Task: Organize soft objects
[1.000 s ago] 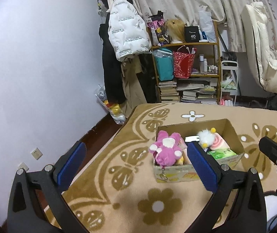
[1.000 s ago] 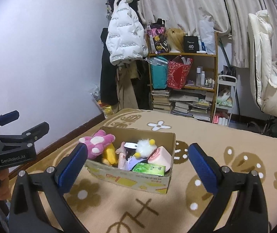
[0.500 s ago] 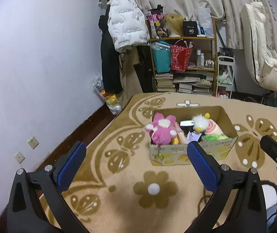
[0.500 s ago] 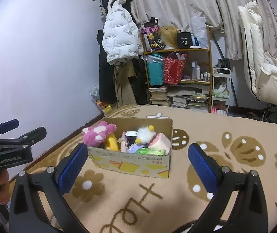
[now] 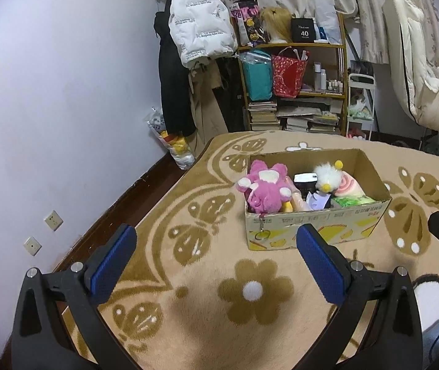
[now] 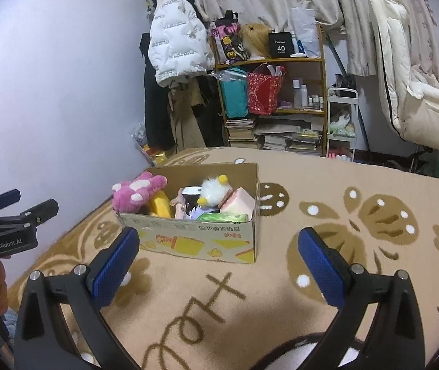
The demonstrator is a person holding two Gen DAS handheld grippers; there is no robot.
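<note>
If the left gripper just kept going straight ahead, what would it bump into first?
Probably the carpet just short of the cardboard box. The left gripper is open, empty and tilted down; depth is hard to judge, so it might reach the box's front left corner instead.

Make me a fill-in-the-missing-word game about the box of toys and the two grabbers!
1. The pink plush toy sits in a ____ box on the carpet.
2. The left gripper and the right gripper both have ____ pads on their fingers.
3. Both grippers are ____, holding nothing.
4. The fluffy white toy has ____ pom-poms.

Missing words: cardboard; blue; open; yellow
</note>
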